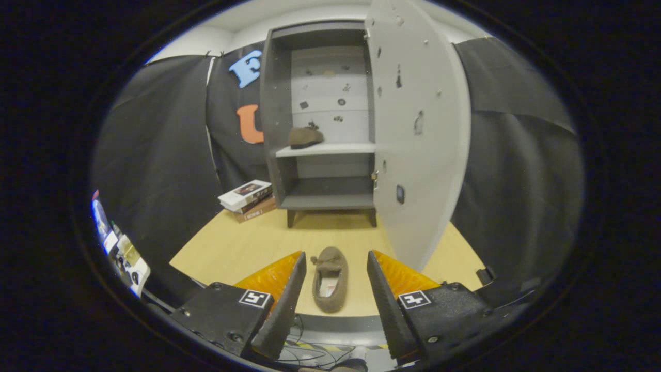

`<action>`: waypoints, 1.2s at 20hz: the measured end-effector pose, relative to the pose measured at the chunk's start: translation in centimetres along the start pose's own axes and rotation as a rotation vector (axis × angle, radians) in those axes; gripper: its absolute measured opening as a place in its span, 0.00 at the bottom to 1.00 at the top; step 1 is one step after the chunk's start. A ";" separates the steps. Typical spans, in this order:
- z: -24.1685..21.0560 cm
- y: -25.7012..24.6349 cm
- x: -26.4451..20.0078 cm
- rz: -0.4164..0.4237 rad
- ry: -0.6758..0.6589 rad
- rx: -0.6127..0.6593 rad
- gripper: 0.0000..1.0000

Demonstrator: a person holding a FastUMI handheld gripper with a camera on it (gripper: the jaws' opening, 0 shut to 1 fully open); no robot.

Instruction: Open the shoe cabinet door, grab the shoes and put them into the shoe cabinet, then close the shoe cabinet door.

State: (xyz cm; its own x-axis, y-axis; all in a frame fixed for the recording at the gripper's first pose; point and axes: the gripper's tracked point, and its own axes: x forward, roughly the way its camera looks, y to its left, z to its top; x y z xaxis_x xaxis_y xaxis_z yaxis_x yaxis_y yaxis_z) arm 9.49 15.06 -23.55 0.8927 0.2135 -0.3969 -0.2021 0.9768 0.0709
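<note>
The grey shoe cabinet (279,103) stands at the far side of the wooden table, its door (421,129) swung wide open to the right. One brown slipper (304,137) rests on the cabinet's white middle shelf (335,150). A second brown slipper (329,279) lies on the table near its front edge, toe pointing at the cabinet. My gripper (334,263) is open, and this slipper lies between and below the fingers, neither finger touching it.
A stack of books (247,199) lies on the table left of the cabinet. The open door's lower edge reaches close to my right finger (379,279). Black cloth walls surround the wooden table (242,248). Cables lie below the table's front edge.
</note>
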 end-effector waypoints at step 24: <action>-11.4 3.0 25.4 0.042 0.373 0.157 0.70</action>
State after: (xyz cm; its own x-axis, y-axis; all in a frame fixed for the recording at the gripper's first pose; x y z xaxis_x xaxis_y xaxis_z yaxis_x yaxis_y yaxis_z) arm 27.02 23.18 -43.85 0.6720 0.2604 -0.6932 -0.1452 0.9643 0.2215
